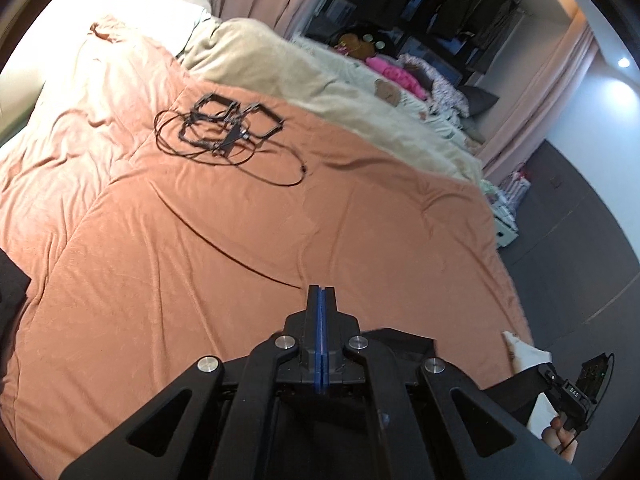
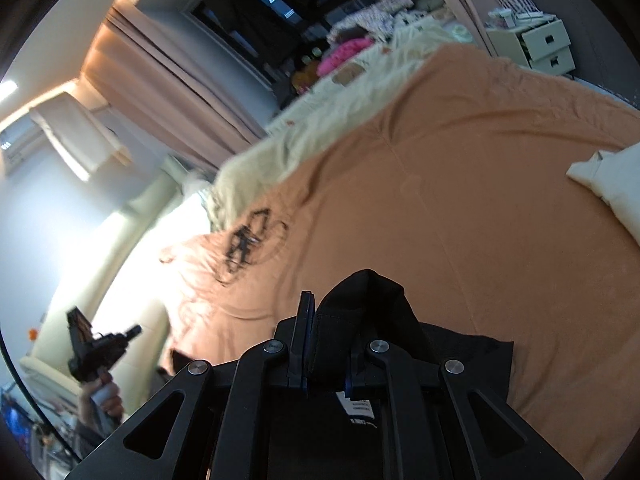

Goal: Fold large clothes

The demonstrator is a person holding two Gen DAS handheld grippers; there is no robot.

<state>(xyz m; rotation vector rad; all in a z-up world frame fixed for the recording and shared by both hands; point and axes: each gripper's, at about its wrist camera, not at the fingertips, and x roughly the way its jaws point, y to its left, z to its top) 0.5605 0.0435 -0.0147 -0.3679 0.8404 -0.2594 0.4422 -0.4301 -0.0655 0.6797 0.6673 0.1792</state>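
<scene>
The left gripper (image 1: 321,292) hung over the near part of the orange bedspread (image 1: 248,224), its two fingers pressed flat together with nothing between them. The right gripper (image 2: 326,308) was clamped on a bunched fold of a black garment (image 2: 372,300), the cloth rising in a peak between its fingers and trailing back under the tool onto the near edge of the bedspread, where a white label (image 2: 360,408) showed. A dark patch of cloth (image 1: 12,288) also lay at the bedspread's left edge in the left wrist view; whether it belonged to the same garment could not be told. Farther up the bedspread lay a tangle of black frames and cable (image 1: 224,128). Along its far side ran a pale green blanket (image 1: 280,68), with pink clothes (image 1: 394,74) piled beyond that. A cream pillow (image 2: 612,188) sat at the bedspread's right edge, and a small drawer unit (image 2: 544,44) stood past its far corner
</scene>
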